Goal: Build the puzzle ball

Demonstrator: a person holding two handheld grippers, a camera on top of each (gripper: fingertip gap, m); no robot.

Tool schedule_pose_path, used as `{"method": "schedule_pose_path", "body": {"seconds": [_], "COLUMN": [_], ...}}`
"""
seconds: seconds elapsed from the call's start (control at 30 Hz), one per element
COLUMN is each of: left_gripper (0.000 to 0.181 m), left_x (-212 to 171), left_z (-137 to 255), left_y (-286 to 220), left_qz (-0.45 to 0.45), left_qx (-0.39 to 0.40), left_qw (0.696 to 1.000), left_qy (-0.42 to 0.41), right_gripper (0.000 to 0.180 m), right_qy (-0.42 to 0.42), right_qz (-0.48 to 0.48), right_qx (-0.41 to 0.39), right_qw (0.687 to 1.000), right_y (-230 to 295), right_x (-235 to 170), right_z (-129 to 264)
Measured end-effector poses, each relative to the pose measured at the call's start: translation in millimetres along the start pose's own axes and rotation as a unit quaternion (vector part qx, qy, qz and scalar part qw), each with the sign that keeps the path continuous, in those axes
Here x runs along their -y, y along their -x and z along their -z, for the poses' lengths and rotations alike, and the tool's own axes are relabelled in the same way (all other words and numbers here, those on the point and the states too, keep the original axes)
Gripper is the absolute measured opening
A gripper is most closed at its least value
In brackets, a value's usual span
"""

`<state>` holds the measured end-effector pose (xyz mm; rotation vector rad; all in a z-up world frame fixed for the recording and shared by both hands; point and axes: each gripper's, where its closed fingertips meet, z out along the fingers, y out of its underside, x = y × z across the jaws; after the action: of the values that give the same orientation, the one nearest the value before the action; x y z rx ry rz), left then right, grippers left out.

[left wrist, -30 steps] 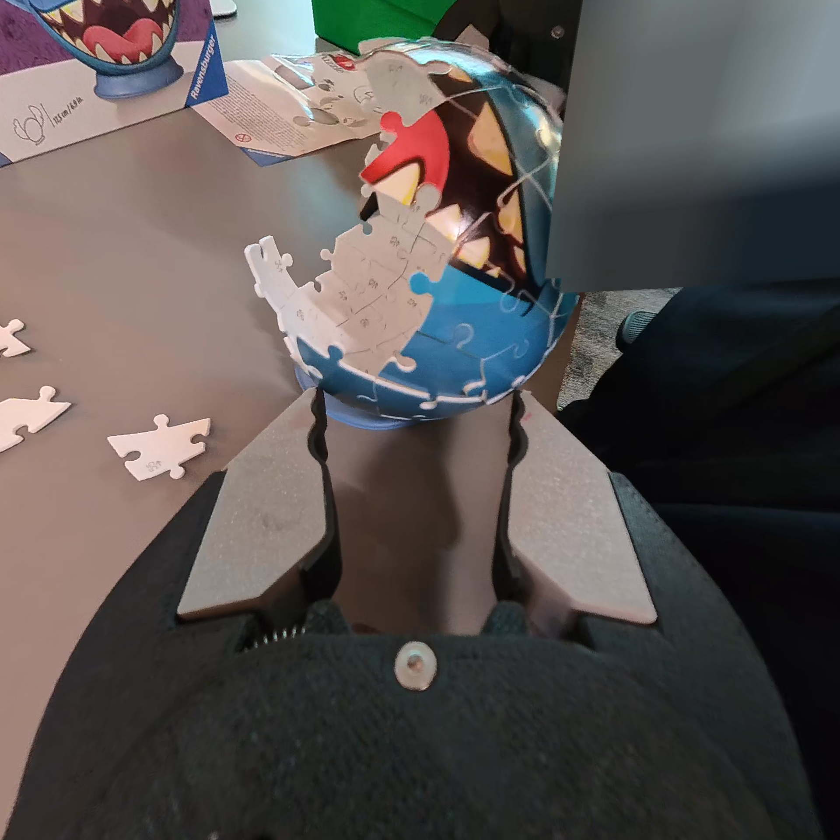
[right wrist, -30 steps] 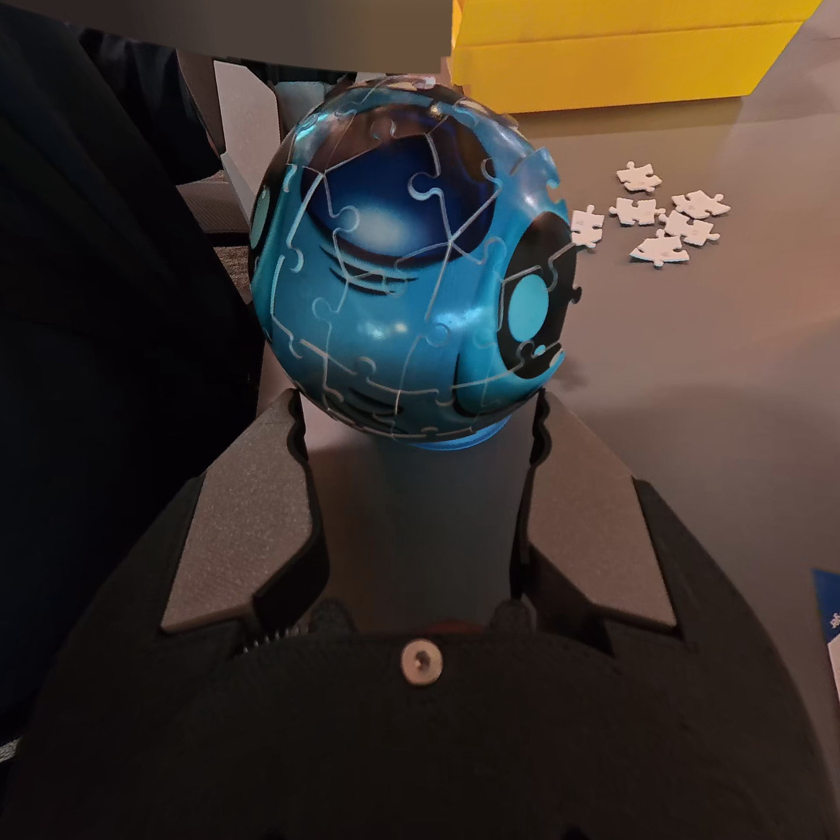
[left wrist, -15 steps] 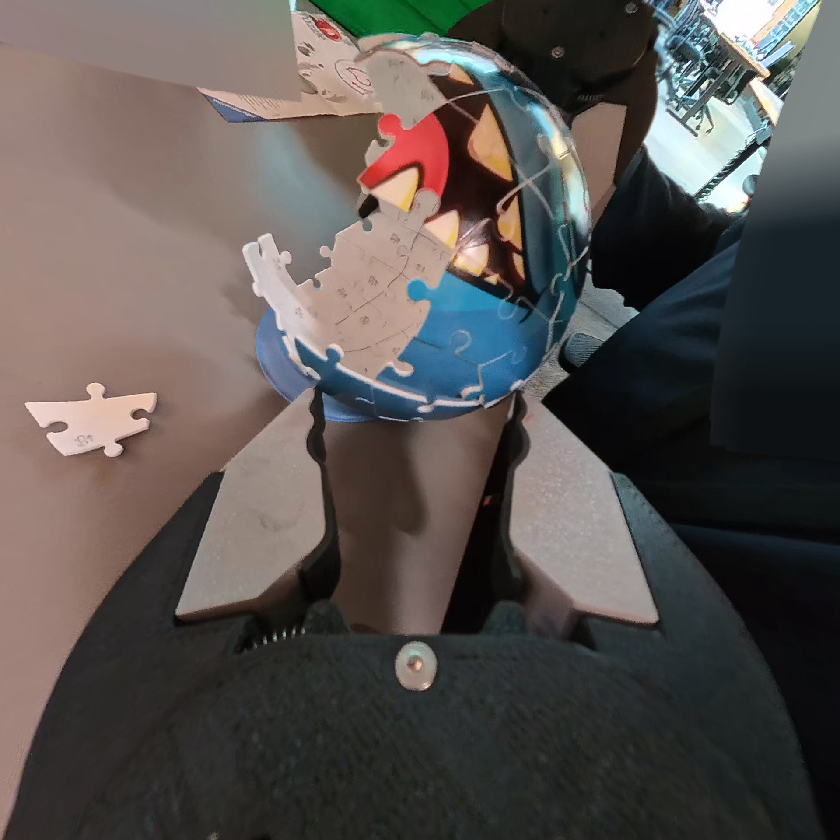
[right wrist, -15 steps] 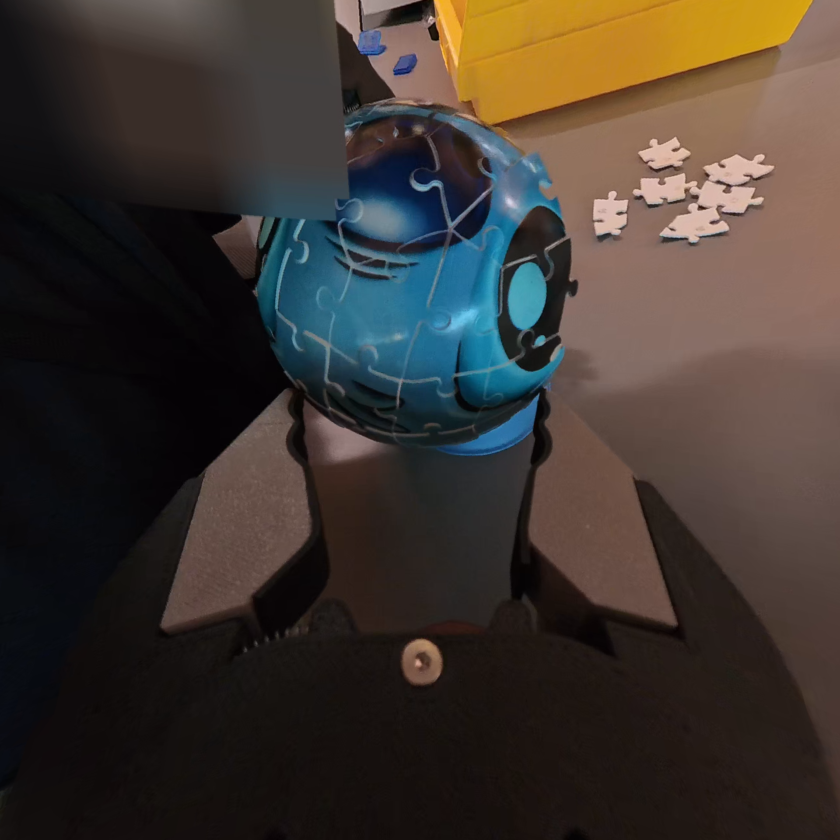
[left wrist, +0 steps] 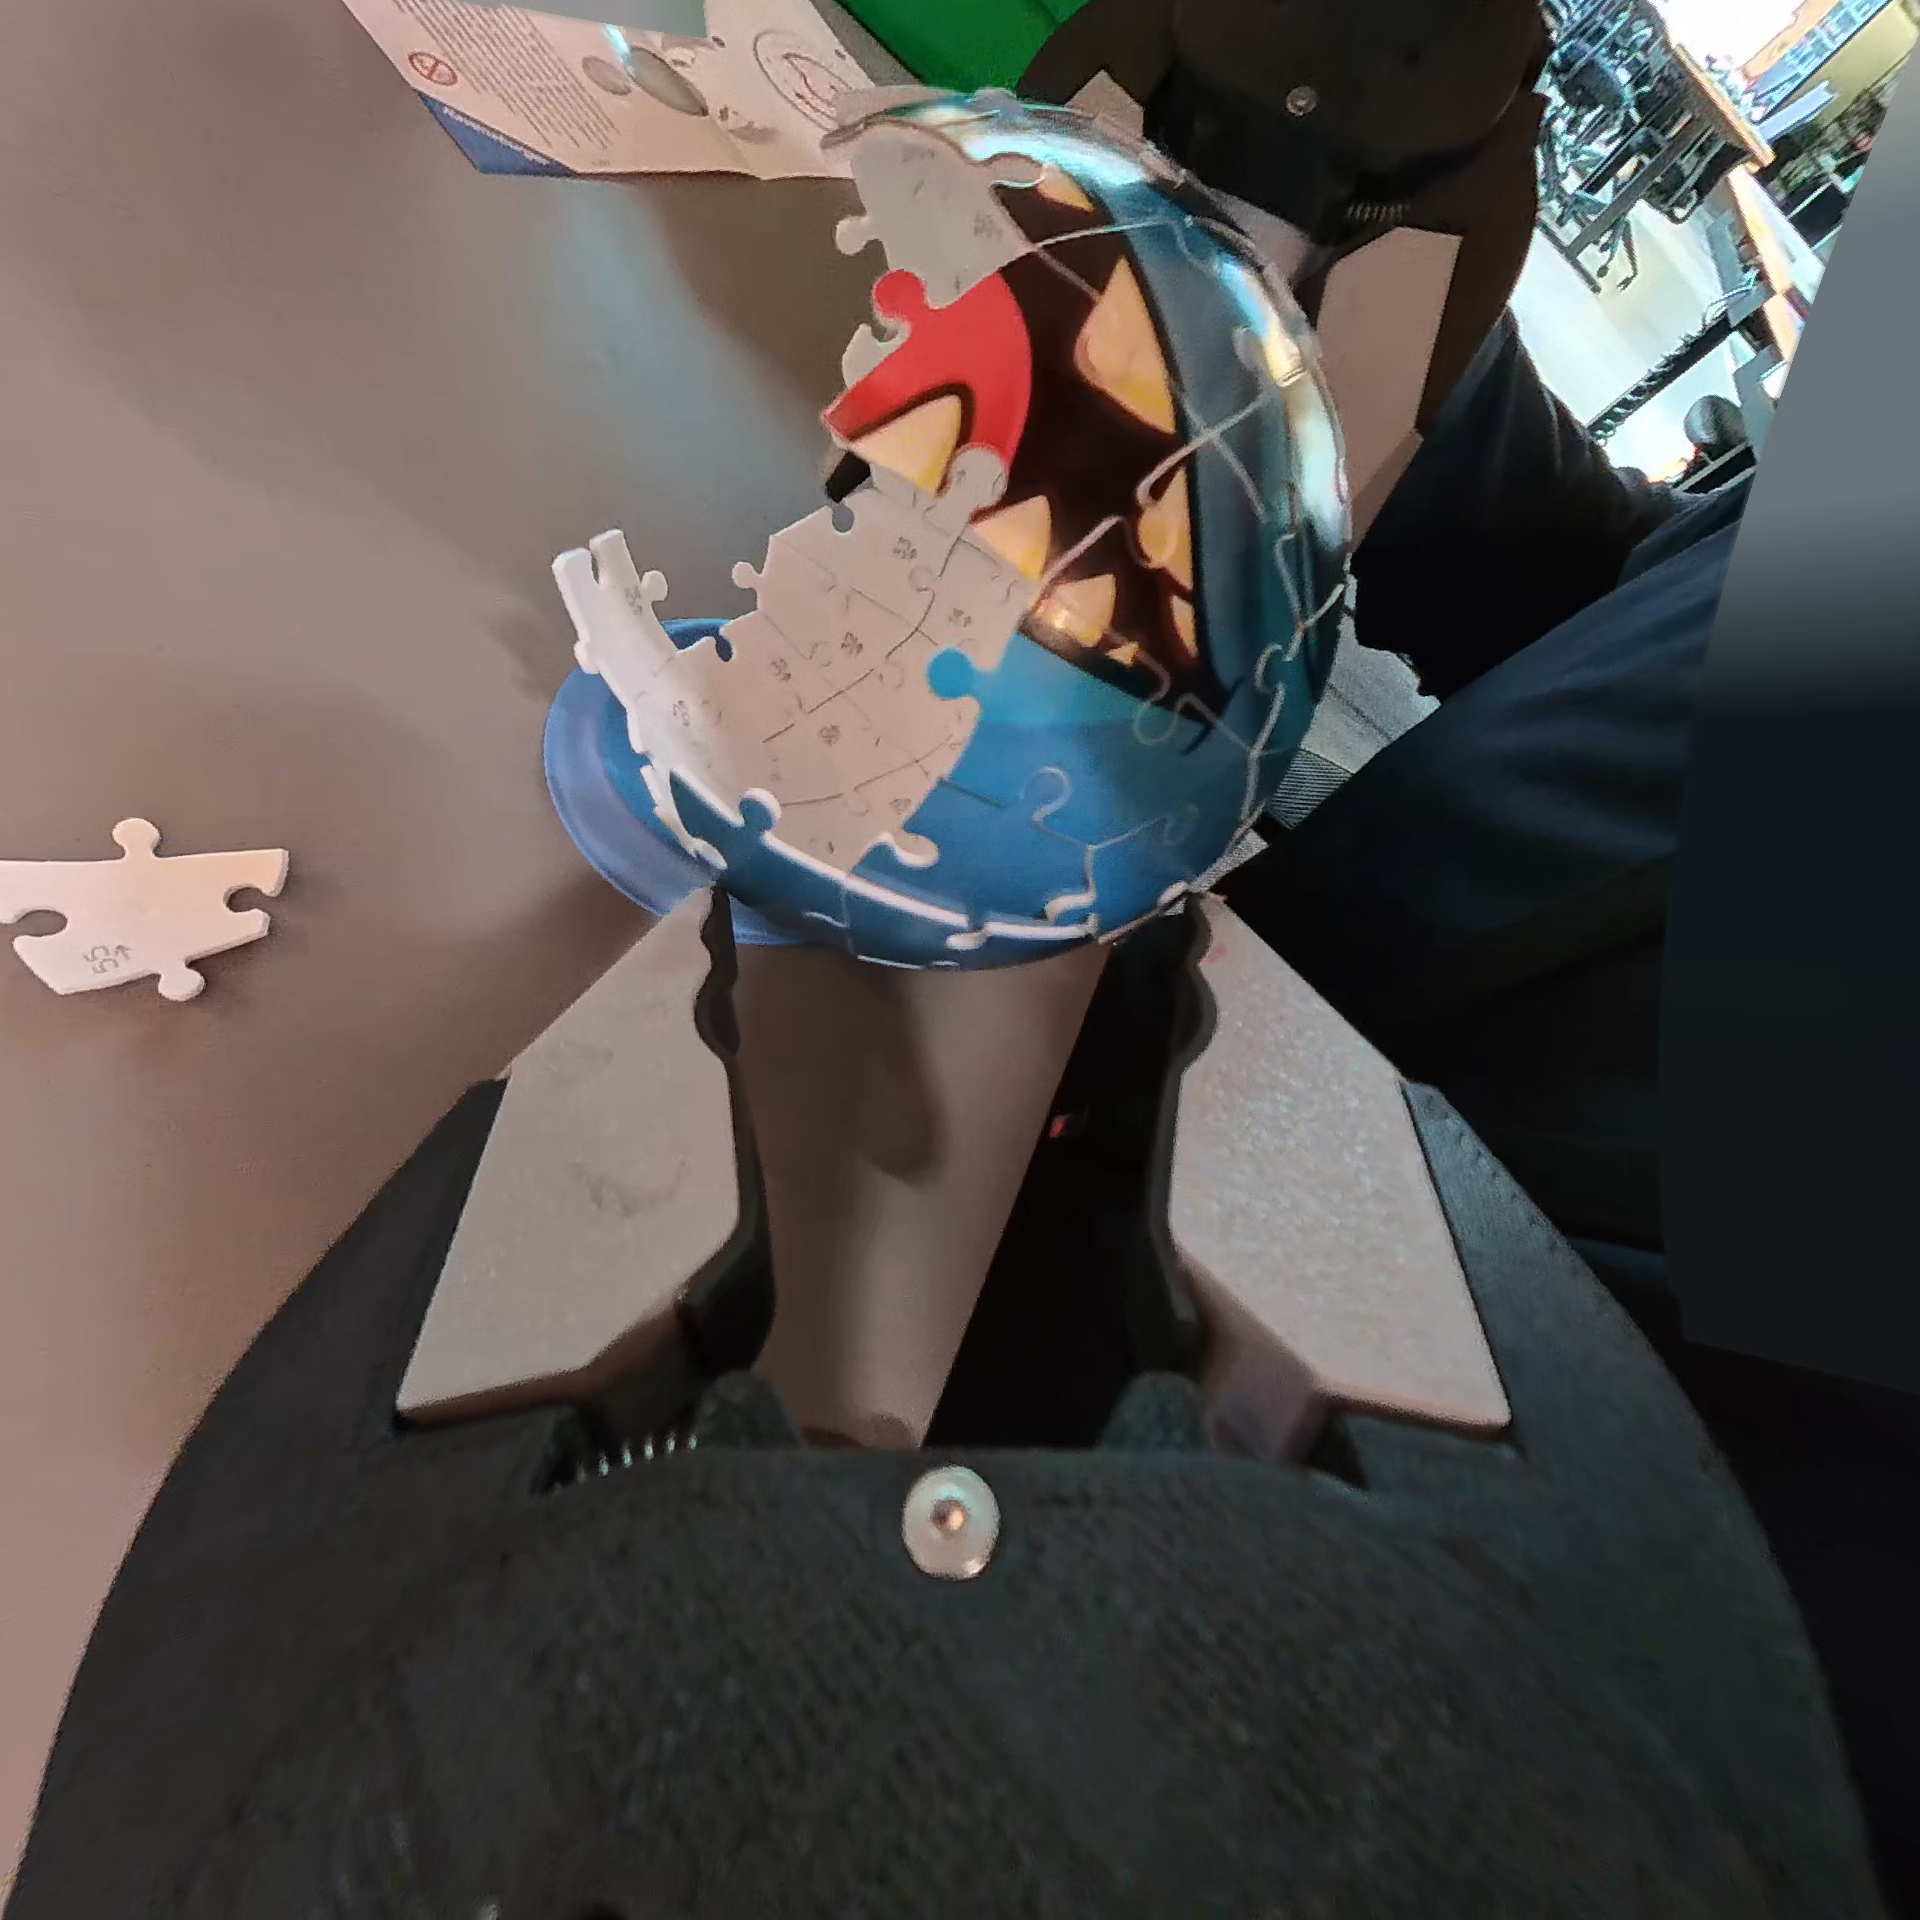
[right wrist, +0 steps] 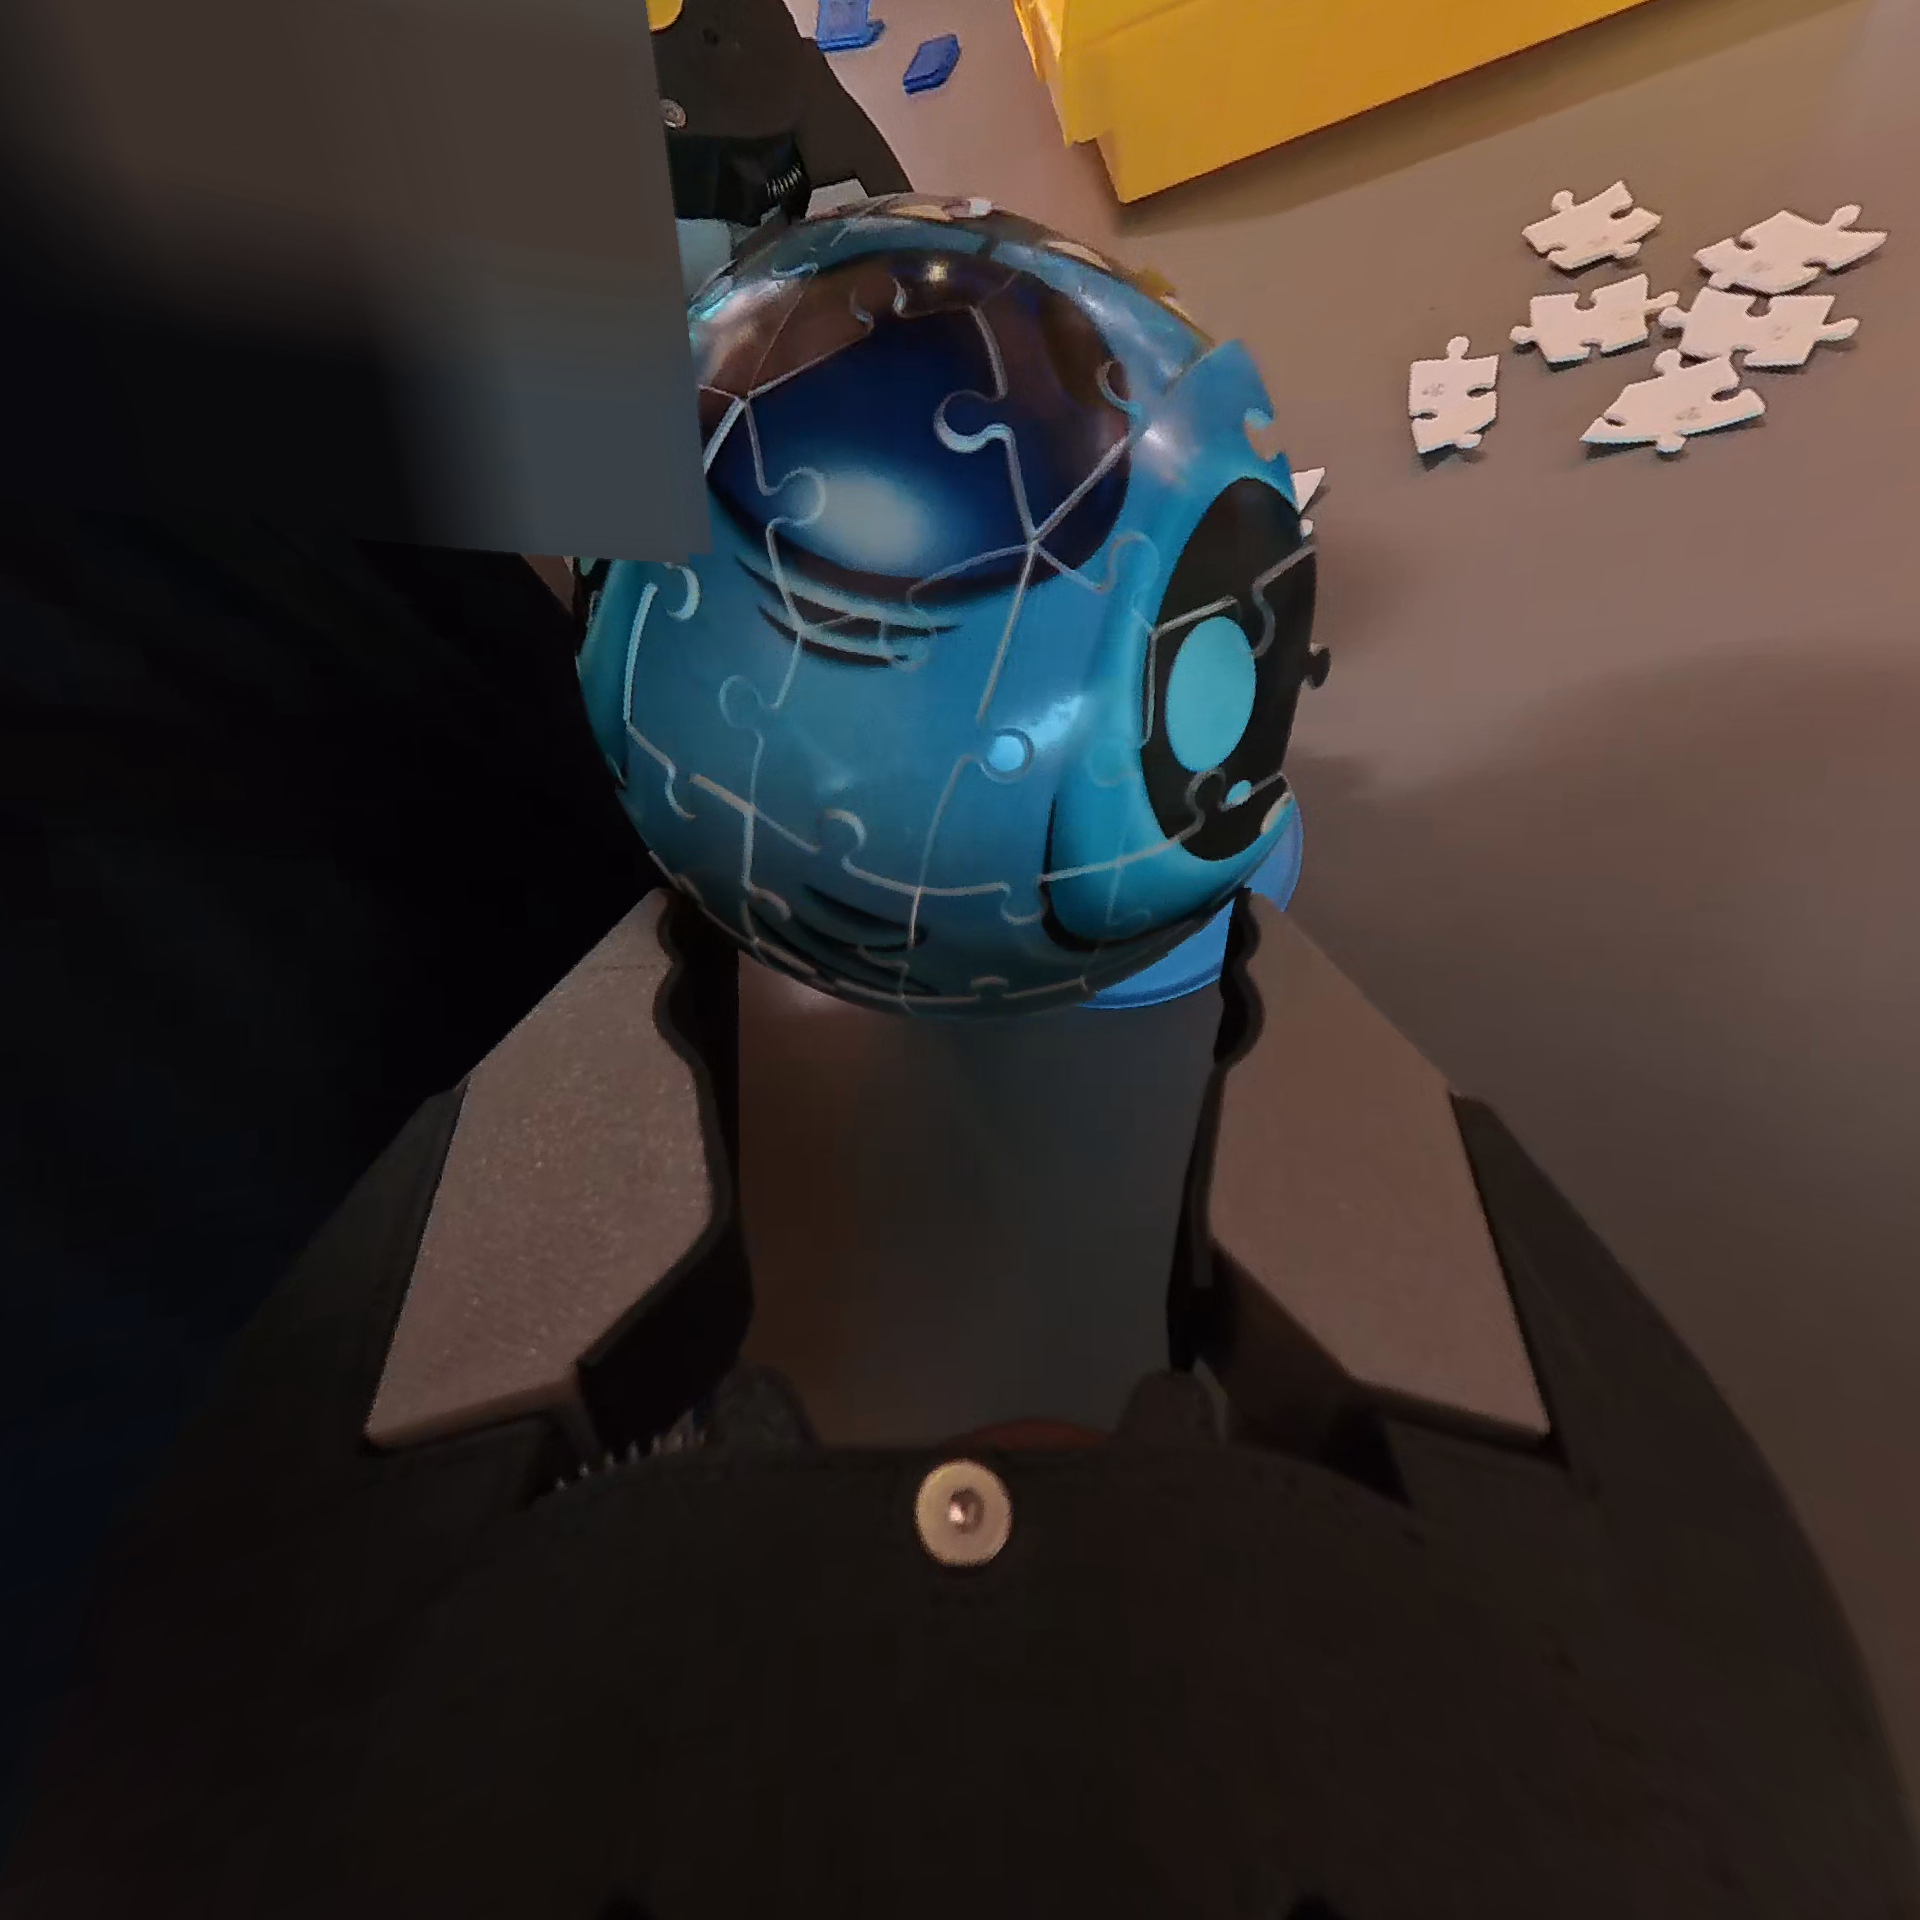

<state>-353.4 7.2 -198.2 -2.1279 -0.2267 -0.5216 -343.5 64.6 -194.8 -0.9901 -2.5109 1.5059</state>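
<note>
Over the last second the half-built glossy blue plastic puzzle ball point(left wrist: 1049, 582) has tipped and shifted, exposing its round blue stand point(left wrist: 613, 790) at centre frame. The left claw point(left wrist: 951, 925) and right claw point(right wrist: 961, 925) both stand apart, tips against the ball's lower sides, seemingly turning it to present the gap. A loose white piece point(left wrist: 135, 909) lies at left on the grey worktop point(left wrist: 260, 416); more pieces point(right wrist: 1662, 322) cluster upper right. The yellow box point(right wrist: 1299, 73) is well clear.
</note>
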Motion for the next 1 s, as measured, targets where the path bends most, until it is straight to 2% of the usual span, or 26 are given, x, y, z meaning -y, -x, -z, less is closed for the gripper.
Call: {"method": "schedule_pose_path", "body": {"seconds": [0.67,1.0], "left_gripper": [0.084,0.079], "left_x": [0.2,-4.3], "left_z": [2.7,0.5], "left_y": [0.5,3.4], "left_qz": [0.064,0.065], "left_qx": [-0.031,-0.046], "left_qw": [0.997,0.996], "left_qy": [0.034,0.045], "right_gripper": [0.1,0.1], "right_qy": [0.057,0.069], "right_qz": [-0.078,-0.083], "right_qx": [0.048,0.058], "right_qw": [0.994,0.992], "right_y": [-0.2,-4.0], "right_x": [-0.6,-1.2], "right_z": [-2.2,-1.1]}}
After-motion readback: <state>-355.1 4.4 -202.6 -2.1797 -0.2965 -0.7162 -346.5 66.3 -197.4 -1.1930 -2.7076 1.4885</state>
